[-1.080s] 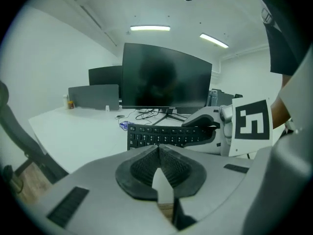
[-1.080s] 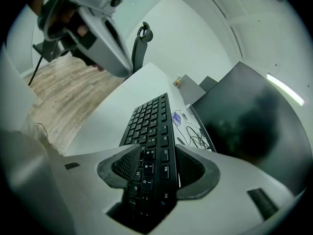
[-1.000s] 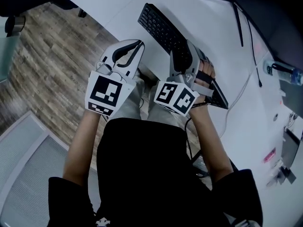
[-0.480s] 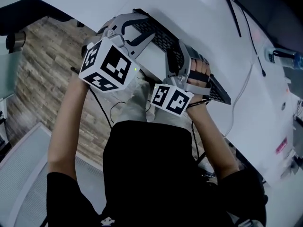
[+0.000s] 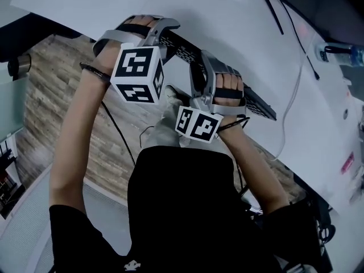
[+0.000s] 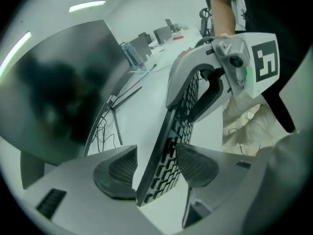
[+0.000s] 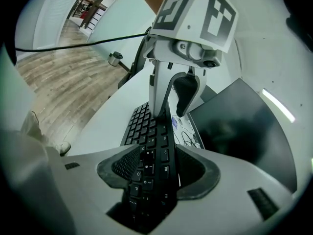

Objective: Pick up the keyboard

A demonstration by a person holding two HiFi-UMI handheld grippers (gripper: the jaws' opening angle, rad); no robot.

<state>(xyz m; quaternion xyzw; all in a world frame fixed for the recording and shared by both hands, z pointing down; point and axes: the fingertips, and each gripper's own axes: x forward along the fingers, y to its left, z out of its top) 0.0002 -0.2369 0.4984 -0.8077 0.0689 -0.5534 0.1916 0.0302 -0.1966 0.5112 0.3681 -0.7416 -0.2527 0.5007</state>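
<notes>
The slim black keyboard [image 5: 182, 49], with its gridded key face, spans the upper centre of the frame at the near edge of the smooth white desk [image 5: 239, 27]. The right gripper [image 7: 156, 173] clamps its ribbed pads [image 7: 123, 166] on one end. The left gripper [image 6: 155, 170] has just been opening its jaws, which straddle the other end without clamping it.

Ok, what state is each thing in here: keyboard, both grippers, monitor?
keyboard: held at one end, its other end not gripped.
right gripper: shut on keyboard.
left gripper: open, jaws have just been opening; the keyboard's free end stands between them, not pressed.
monitor: screen dark.
</notes>
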